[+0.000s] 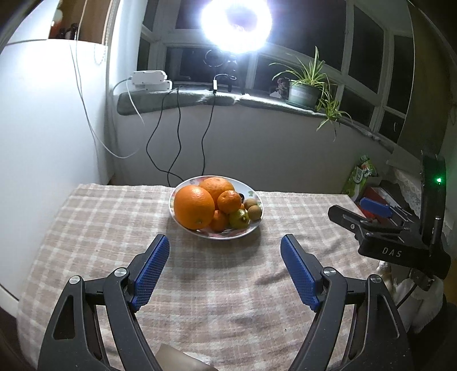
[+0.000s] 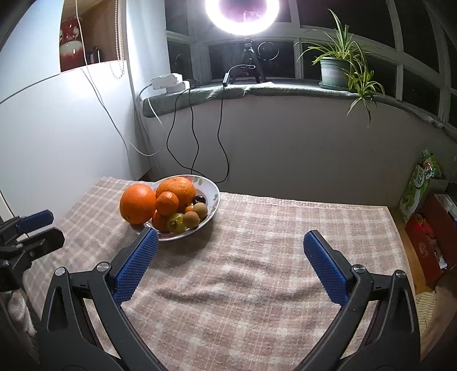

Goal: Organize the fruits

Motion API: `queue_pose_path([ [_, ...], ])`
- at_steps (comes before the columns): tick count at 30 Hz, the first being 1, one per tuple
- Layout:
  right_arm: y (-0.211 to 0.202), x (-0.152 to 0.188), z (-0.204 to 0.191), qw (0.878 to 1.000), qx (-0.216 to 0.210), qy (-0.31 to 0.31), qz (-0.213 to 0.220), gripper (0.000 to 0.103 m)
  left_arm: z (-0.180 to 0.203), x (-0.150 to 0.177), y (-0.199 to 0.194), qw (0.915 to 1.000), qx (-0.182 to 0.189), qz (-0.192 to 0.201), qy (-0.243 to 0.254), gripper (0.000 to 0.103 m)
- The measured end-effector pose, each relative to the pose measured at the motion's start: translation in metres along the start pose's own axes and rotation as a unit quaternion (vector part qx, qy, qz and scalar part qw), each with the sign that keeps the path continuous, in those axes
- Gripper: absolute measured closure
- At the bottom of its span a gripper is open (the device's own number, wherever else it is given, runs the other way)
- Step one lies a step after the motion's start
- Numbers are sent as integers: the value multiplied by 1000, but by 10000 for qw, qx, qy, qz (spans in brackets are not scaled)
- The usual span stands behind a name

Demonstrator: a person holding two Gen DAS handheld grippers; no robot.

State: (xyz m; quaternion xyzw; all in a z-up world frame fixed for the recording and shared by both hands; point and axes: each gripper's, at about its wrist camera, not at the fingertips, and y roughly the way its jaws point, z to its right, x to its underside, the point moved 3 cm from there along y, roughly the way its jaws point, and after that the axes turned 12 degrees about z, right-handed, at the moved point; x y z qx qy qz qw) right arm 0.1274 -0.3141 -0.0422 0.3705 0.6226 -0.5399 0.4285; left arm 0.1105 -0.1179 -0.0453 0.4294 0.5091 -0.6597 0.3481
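Note:
A white flowered bowl (image 1: 257, 227) stands on the checked tablecloth (image 1: 114, 222), heaped with fruit: a large orange (image 1: 194, 207), a second orange (image 1: 216, 185), a small mandarin (image 1: 228, 201), a green lime (image 1: 239, 219), brown kiwis (image 1: 254, 211) and a dark fruit. My left gripper (image 1: 225, 247) is open and empty just in front of the bowl. My right gripper (image 2: 230, 242) is open and empty to the right of the bowl (image 2: 212, 211), its left pad near the rim. The right gripper also shows in the left wrist view (image 1: 374, 211), where I cannot tell its state.
A ring light (image 1: 235, 21) glares from the windowsill, with cables (image 1: 177, 128) hanging behind the table. A potted plant (image 1: 304, 91) stands on the sill. Boxes and bags (image 2: 422, 217) lie on the floor to the right. A white cabinet (image 1: 42, 128) stands at the left.

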Motion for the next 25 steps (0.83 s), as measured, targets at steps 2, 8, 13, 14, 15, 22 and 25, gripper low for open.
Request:
queue_pose_path([
  [2,-1,1,-1,10000,-3,-10,-1,0,-1,-1,-2,10000,-23,11,-9,23],
  [8,-5,1,-2,10000,0,-17,4,0,-4,0,-4,10000,-47,-14,-55,23],
  [13,-7,2,-2,10000,22,-25,-21,0,-4,1,-4,10000,-34,-41,-37,23],
  [14,-7,3,-2,10000,22,-23,-23,0,-4,1,-4,10000,-33,-39,-31,23],
  [15,-8,3,-2,10000,25,-24,-25,0,-4,2,-4,10000,-42,-39,-24,23],
  [22,-6,6,1,10000,57,-8,-68,0,-7,3,-4,10000,-62,-35,-38,23],
  [25,-4,9,4,9999,92,27,-108,0,-8,3,-2,10000,-61,-50,-42,23],
])
